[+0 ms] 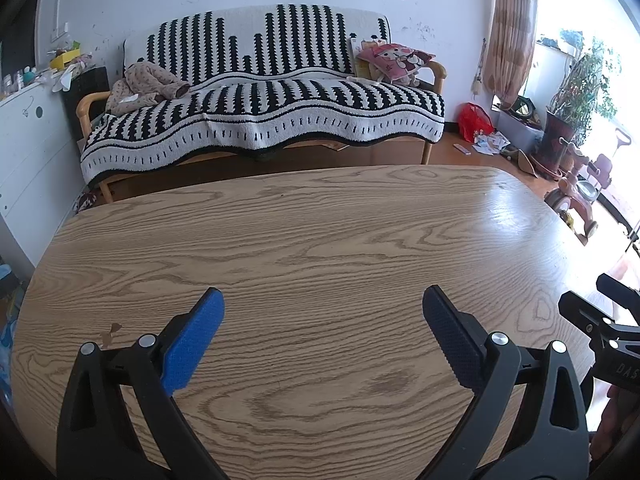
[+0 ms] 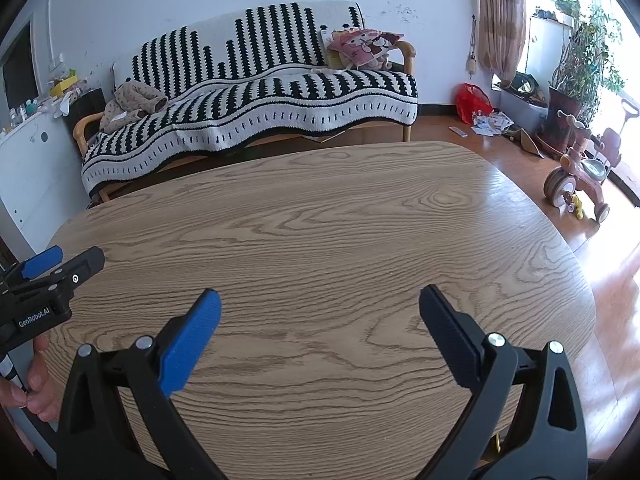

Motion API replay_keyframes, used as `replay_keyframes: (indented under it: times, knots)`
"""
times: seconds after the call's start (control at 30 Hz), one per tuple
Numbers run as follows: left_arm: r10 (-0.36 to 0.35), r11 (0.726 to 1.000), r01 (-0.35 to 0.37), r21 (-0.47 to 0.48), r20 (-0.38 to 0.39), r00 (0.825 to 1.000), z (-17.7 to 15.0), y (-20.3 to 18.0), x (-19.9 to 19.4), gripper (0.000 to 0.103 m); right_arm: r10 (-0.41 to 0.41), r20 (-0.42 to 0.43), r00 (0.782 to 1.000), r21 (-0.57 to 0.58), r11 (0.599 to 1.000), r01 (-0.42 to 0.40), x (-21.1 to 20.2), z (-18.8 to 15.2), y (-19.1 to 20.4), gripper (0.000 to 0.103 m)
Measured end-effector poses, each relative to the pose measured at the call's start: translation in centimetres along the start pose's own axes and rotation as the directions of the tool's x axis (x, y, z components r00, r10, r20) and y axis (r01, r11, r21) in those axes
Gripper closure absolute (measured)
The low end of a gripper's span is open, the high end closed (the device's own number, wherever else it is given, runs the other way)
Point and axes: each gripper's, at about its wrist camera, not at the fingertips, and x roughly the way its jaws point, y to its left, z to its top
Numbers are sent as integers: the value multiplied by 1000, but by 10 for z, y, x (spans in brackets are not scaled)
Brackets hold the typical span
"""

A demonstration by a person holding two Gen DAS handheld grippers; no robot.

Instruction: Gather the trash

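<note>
Both tools spread wide, empty: left tool [image 1: 323, 300], right tool [image 2: 320, 300]. Tabletop [image 2: 320, 220] ahead bare; scan toward floor papers [image 2: 490, 123] far right.

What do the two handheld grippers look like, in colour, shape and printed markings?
Both are black plastic with silver rivets. The left gripper and the right gripper each have two long, flat fingers with textured pads: one bright blue, the other dark navy. White lettering "GenRobot.AI" is printed on the left gripper's body, seen from the right wrist view. No cables show. A bare hand grips the handle.
</note>
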Motion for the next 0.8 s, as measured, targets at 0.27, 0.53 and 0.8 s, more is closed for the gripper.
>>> replay_keyframes:
  times: [0.27,0.53,0.8]
  knots:
    - [-4,1000,4,10,-7,1000,-5,-2,6,7,0,0,1000,-1,1000,0,0,0,0,7]
    - [-14,1000,15,19,-12,1000,-6,-1,6,7,-1,1,1000,-2,1000,1,-1,0,-1,7]
    - [-11,1000,11,19,-6,1000,-1,1,5,7,-2,-1,1000,1,1000,2,0,0,-2,7]
